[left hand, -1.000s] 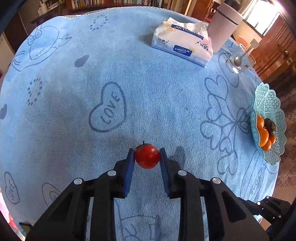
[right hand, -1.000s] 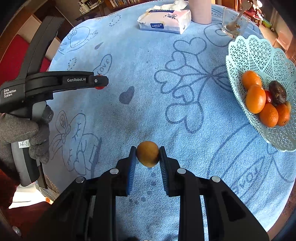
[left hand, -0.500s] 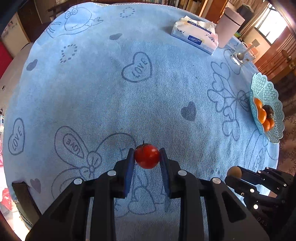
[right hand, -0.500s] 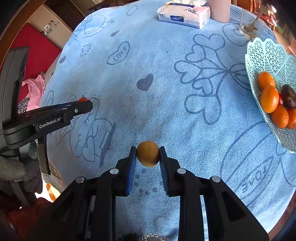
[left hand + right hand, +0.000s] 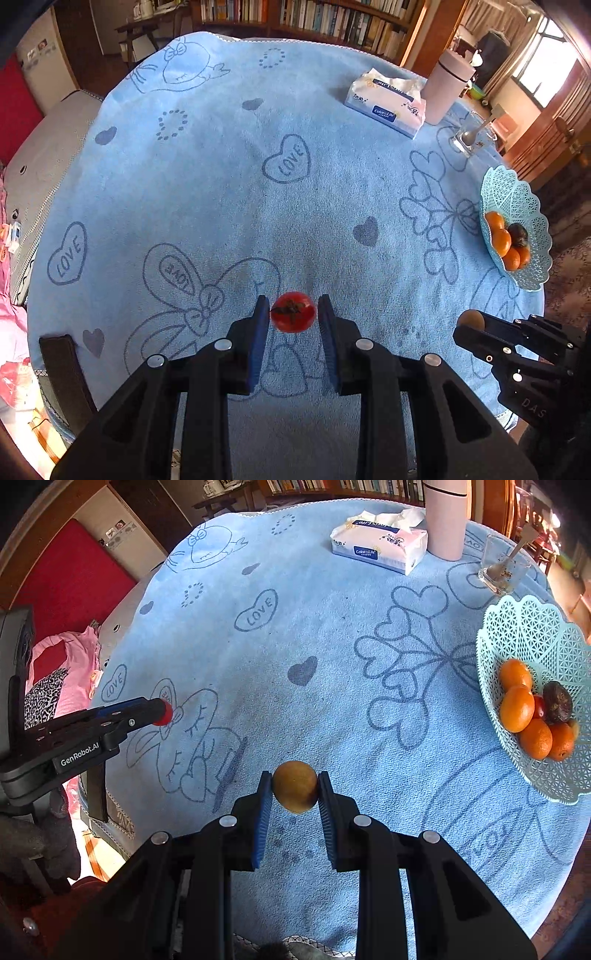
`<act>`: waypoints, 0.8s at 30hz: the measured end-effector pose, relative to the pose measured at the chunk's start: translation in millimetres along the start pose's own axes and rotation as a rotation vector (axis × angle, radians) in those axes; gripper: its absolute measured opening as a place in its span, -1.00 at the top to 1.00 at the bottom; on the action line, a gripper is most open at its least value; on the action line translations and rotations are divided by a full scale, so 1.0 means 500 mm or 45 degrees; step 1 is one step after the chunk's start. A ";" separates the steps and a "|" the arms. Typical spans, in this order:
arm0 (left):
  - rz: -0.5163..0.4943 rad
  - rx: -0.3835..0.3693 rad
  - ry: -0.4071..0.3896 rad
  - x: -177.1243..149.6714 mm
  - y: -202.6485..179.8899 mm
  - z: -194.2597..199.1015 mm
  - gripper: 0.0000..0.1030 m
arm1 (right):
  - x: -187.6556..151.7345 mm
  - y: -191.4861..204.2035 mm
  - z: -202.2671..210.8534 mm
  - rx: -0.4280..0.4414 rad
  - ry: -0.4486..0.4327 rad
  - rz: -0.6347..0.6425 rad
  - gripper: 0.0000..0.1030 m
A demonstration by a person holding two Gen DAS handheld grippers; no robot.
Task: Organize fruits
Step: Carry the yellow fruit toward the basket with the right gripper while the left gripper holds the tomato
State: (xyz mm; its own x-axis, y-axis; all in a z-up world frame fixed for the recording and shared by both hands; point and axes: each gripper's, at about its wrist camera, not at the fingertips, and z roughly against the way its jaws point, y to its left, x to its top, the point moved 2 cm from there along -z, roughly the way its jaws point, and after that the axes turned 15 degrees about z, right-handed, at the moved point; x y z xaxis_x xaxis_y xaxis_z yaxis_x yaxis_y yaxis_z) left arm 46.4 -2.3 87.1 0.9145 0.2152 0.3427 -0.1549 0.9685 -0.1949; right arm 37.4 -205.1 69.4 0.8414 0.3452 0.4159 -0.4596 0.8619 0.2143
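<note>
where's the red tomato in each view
Left wrist view: red tomato at lower centre, clamped in the left tongs.
Right wrist view: red tomato at far left, at the tip of the left tongs.
Shared landmark: tissue pack at the far side of the table.

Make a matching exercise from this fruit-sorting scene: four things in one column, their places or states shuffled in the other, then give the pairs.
Things:
1. red tomato
2. brownish-yellow fruit
3. oranges
4. spoon

Places:
A. standing in the drinking glass
B. lying in the lattice basket
C. clamped in the right claw
D. clamped in the left claw

Pairs: 1-D, 2-C, 3-B, 4-A
</note>
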 end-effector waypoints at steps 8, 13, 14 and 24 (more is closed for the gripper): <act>-0.074 -0.052 -0.049 0.000 -0.063 0.021 0.46 | -0.012 -0.069 0.068 -0.066 -0.077 -0.116 0.51; -0.113 -0.076 -0.056 0.000 -0.097 0.020 0.46 | -0.023 -0.126 0.115 -0.120 -0.135 -0.200 0.51; -0.108 -0.081 -0.059 0.001 -0.095 0.020 0.46 | -0.026 -0.138 0.124 -0.130 -0.145 -0.219 0.51; 0.234 0.011 -0.012 -0.009 0.131 -0.020 -0.04 | -0.051 -0.185 0.140 -0.174 -0.132 -0.287 0.51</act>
State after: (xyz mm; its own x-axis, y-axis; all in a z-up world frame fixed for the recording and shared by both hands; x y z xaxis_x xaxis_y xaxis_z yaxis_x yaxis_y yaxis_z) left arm 35.7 58.8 63.5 0.8670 0.3897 0.3106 -0.3223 0.9139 -0.2469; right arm 38.3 -319.6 100.8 0.8810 0.1055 0.4612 -0.2157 0.9572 0.1930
